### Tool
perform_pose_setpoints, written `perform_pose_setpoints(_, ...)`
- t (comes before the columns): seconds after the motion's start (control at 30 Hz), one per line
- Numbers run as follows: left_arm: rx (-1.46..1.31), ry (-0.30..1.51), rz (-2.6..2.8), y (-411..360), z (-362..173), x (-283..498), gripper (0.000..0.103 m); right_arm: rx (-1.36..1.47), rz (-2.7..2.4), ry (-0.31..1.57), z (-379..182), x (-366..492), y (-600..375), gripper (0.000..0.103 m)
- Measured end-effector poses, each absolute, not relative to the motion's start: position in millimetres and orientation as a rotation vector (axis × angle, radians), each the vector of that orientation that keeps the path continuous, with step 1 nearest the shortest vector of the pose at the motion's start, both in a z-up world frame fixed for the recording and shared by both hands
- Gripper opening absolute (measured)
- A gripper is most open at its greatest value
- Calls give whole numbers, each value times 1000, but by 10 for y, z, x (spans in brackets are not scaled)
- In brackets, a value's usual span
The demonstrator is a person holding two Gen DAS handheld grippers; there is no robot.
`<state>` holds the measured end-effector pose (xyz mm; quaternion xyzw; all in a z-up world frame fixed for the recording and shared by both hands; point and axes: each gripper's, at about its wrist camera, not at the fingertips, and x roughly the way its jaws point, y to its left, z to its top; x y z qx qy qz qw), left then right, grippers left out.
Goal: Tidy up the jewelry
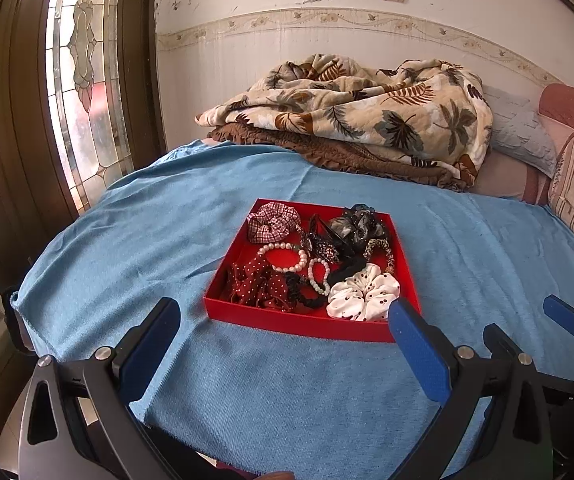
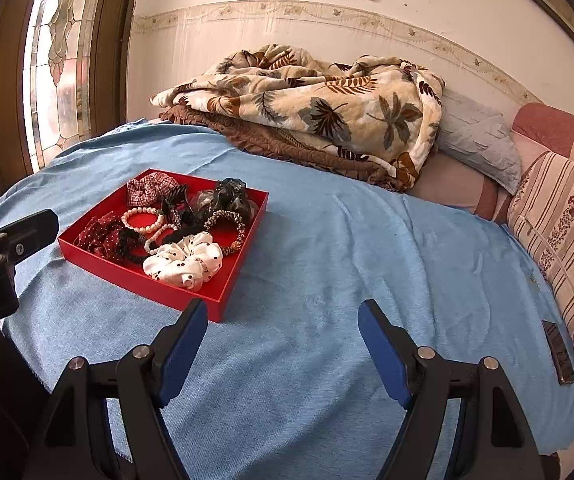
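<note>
A red tray (image 1: 299, 323) lies on a blue cloth, also in the right wrist view (image 2: 139, 282). It holds a white dotted scrunchie (image 1: 363, 290), a pearl bracelet (image 1: 283, 257), a red dotted scrunchie (image 1: 261, 285), a plaid scrunchie (image 1: 273, 222) and dark hair pieces (image 1: 351, 228). My left gripper (image 1: 283, 316) is open and empty just in front of the tray. My right gripper (image 2: 283, 320) is open and empty, to the right of the tray's near corner; it also shows in the left wrist view (image 1: 527, 320).
The blue cloth (image 1: 287, 392) covers a bed. A folded leaf-print quilt (image 1: 359, 112) and a grey pillow (image 1: 523, 136) lie at the back. A striped cushion (image 2: 567, 224) and a dark phone-like object (image 2: 558, 351) are at the right. A glass door (image 1: 83, 80) stands left.
</note>
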<state>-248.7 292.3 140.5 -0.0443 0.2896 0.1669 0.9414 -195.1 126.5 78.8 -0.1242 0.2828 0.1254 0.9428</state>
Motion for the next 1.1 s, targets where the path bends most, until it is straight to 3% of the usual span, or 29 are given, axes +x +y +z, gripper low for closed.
perform_pose_setpoints(1.1, -114, 640, 404, 2988, 1356, -2358, 103, -237, 295, 629, 699, -1820, 1320, 82)
